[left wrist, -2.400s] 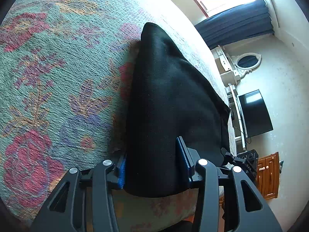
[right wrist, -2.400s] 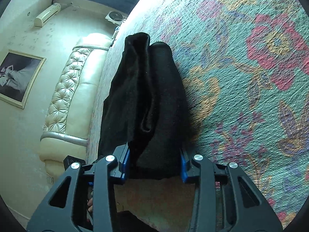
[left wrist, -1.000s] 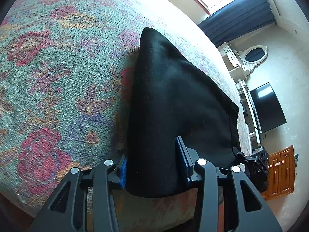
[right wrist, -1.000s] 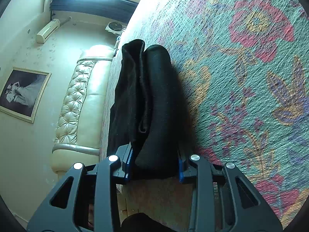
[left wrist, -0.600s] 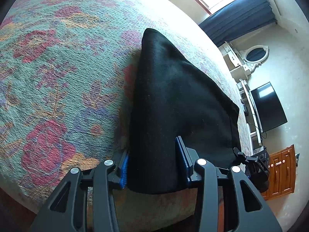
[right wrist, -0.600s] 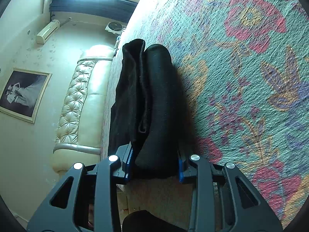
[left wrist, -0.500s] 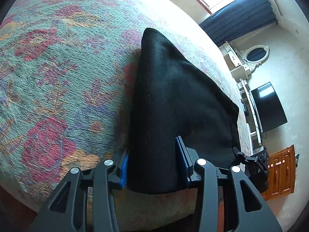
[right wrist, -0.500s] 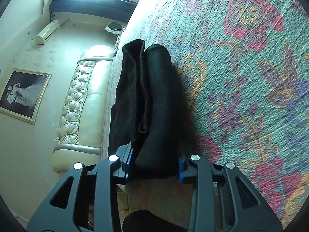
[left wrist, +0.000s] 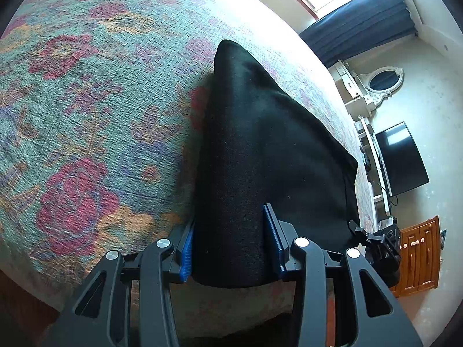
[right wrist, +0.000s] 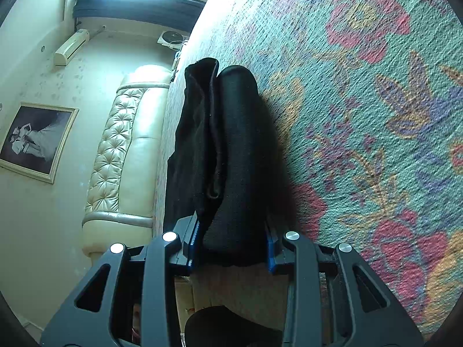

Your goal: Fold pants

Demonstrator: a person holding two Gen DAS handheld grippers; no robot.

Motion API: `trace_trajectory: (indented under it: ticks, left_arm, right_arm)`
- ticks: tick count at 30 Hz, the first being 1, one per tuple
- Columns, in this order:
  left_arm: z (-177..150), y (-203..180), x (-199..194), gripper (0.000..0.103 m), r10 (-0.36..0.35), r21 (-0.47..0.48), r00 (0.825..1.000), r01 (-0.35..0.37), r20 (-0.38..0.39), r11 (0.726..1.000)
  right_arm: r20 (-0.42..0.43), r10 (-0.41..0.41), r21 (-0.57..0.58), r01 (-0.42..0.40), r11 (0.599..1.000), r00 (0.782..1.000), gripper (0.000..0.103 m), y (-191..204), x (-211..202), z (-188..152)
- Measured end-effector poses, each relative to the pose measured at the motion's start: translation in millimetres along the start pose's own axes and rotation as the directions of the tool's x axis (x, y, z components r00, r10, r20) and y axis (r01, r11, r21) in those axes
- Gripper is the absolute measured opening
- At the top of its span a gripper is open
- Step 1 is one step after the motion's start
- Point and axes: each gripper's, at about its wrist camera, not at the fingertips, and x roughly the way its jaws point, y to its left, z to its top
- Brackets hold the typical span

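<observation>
Black pants (left wrist: 260, 144) lie folded into a thick bundle on a flower-patterned bedspread (left wrist: 86, 101). My left gripper (left wrist: 230, 248) is shut on the near end of the bundle, blue pads pressing both sides. In the right wrist view the same pants (right wrist: 231, 150) show their stacked layers and a rounded fold. My right gripper (right wrist: 231, 243) is shut on that end, close to the bed's edge. The right gripper's black body (left wrist: 379, 248) shows at the far corner of the pants in the left wrist view.
The bedspread (right wrist: 376, 115) stretches wide beside the bundle. A cream tufted headboard (right wrist: 121, 156) and a framed picture (right wrist: 31, 141) stand on one side. A television (left wrist: 402, 159), a white dresser with oval mirror (left wrist: 382, 79) and a wooden cabinet (left wrist: 419, 254) are beyond the bed.
Both grippers keep their hold on the pants. The bedspread pattern has slid under them, so the bundle has shifted a little across the bed toward its edge.
</observation>
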Motion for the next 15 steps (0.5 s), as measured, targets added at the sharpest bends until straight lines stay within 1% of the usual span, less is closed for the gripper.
trace_trajectory:
  ticks: [5,7,10,12,15]
  left_arm:
    - [4,1,3,0.043,0.004,0.008,1.000,-0.004,-0.002,1.000]
    - [4,0,5,0.046,0.007,0.004,1.000,-0.007,-0.004,1.000]
    - [4,3,6,0.052,0.004,-0.008,1.000,-0.004,-0.002,1.000]
    - [4,6,6,0.063,-0.002,-0.028,1.000,0.002,0.000,1.000]
    - [5,13,1,0.067,-0.009,-0.063,1.000,0.009,0.000,0.998]
  right_arm:
    - [0.003,0.005,0.012,-0.005,1.000,1.000,0.033,-5,-1,-6]
    - [0.002,0.006,0.014,-0.006,1.000,1.000,0.033,-7,-1,-6]
    - [-0.008,0.023,0.044,-0.022,0.999,1.000,0.039,-14,-2,-4]
    - [-0.016,0.043,0.059,-0.042,0.997,0.999,0.043,-17,-4,-3]
    - [-0.012,0.037,0.049,-0.036,0.998,0.999,0.050,-16,-11,2]
